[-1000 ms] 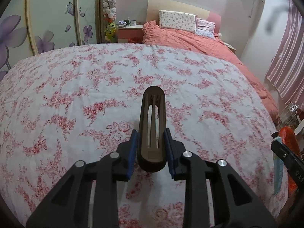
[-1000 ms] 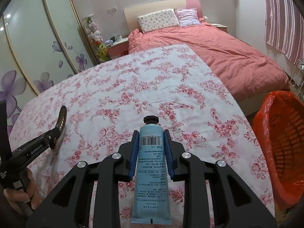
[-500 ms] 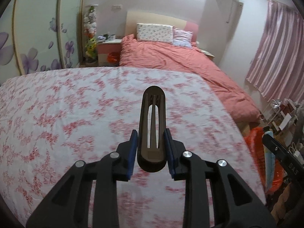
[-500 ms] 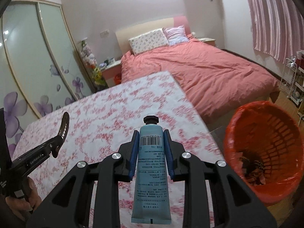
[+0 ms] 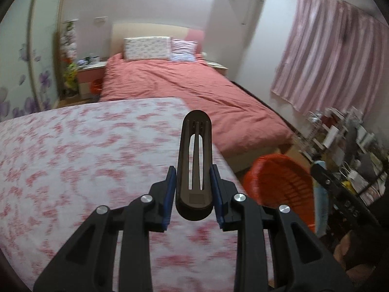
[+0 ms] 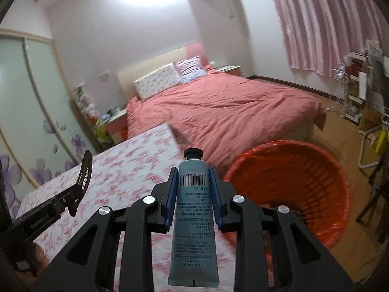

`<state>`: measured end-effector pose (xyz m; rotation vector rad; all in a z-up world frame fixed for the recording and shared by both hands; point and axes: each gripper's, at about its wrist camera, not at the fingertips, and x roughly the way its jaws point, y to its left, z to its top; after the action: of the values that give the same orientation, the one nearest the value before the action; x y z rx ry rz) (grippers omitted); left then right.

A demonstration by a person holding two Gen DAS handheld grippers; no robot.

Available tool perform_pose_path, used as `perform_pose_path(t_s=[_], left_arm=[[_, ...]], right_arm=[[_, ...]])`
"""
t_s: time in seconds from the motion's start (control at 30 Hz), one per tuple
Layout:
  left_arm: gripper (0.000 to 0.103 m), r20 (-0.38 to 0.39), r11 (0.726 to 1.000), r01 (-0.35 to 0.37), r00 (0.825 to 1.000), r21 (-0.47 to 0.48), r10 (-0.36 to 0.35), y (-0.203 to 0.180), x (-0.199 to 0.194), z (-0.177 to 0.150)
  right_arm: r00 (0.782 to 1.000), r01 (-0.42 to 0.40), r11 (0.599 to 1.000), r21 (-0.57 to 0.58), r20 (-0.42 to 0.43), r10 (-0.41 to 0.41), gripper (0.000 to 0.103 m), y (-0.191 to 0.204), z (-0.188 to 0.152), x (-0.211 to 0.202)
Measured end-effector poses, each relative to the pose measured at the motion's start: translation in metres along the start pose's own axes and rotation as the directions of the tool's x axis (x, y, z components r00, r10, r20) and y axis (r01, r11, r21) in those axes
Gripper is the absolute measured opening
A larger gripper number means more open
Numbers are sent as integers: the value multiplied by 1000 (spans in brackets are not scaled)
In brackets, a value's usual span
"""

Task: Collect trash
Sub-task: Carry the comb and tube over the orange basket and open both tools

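A dark brown slotted hair clip (image 5: 194, 168) is clamped between the blue pads of the left gripper (image 5: 194, 185), its rounded tip pointing away over the floral tablecloth (image 5: 85, 150). In the right wrist view the same clip is seen edge-on at the far left, projecting past a gripper body on which white lettering is printed; it is too blurred to be read with confidence.

A blue-grey tube (image 6: 193, 209) with a black screw cap is gripped by the right gripper (image 6: 193, 182), cap pointing forward and crimped end nearest the camera. A barcode with a row of digits is printed across its upper part, and beneath it several lines of small print are carried, none of it legible here.

An orange basket (image 6: 323, 160), lined with an orange bag, stands on the wooden floor just beyond the right edge of the table, to the right of the tube. Some dark scraps are seen at its bottom. Behind it a bed with a coral duvet (image 6: 231, 107) is placed.
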<state>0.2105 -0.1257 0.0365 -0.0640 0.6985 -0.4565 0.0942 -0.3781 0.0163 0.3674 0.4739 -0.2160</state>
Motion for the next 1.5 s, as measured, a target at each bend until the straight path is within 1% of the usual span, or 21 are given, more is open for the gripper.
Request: perform_pose_path(t_s=[0.2,0.4,0.6,0.7,0.8,0.87,0.9,0.93,1.0,1.1,1.17,1.2,1.27,1.33,1.47,1.5], left_arm=[[28,-24,994,87,996,64,-85,-57,14,-4],[28,-63,980,162,986,119,-155,-109,36,-9],[28,-118,965,207,975,159,-190,-150,67,-16],[29,-146,960,218,970,174,-194,-163,85,-20],[29,-186,957,223,964,184,-189,-171,106,-28],[36,-208,959,215,962,183,-176,-173,117,-31],[43,-218,961,208,962,181,-167,-173,123,-34],[46,-226,963,200,961,178,-158,-172,129,-36],[47,-239,968,183,961,172,-139,-167,137,-39],[47,-250,974,157,962,164,-113,-158,143,-40],[48,-243,977,138,965,165,-96,-151,142,-41],[49,-237,978,129,968,166,-87,-148,140,-41],[51,-220,980,112,973,167,-73,-140,131,-41],[55,-190,983,86,980,165,-54,-130,116,-41],[63,-130,988,38,991,152,-18,-112,83,-41],[67,-109,988,23,994,150,-7,-107,72,-43]], right_arm=[[998,55,996,64,35,-57,26,-36,9,-2],[995,83,990,110,45,-89,26,-62,15,4],[996,79,983,164,35,-86,26,-91,18,12],[997,73,979,190,23,-79,27,-102,18,18],[998,58,975,215,-11,-57,27,-117,19,32],[998,59,970,237,-28,-54,28,-126,17,39],[998,59,969,241,-34,-52,32,-127,15,40],[998,62,968,242,-39,-54,40,-129,14,42],[997,79,968,239,-38,-72,47,-130,9,41],[995,97,966,238,-46,-88,48,-132,4,38],[993,114,967,228,-42,-107,55,-130,3,34],[992,123,968,219,-36,-118,60,-128,4,32],[990,141,972,189,-21,-139,63,-124,5,26],[988,150,975,165,-1,-152,71,-118,5,16],[979,188,977,106,56,-194,74,-99,5,-9],[976,200,975,91,73,-207,81,-93,4,-18]])
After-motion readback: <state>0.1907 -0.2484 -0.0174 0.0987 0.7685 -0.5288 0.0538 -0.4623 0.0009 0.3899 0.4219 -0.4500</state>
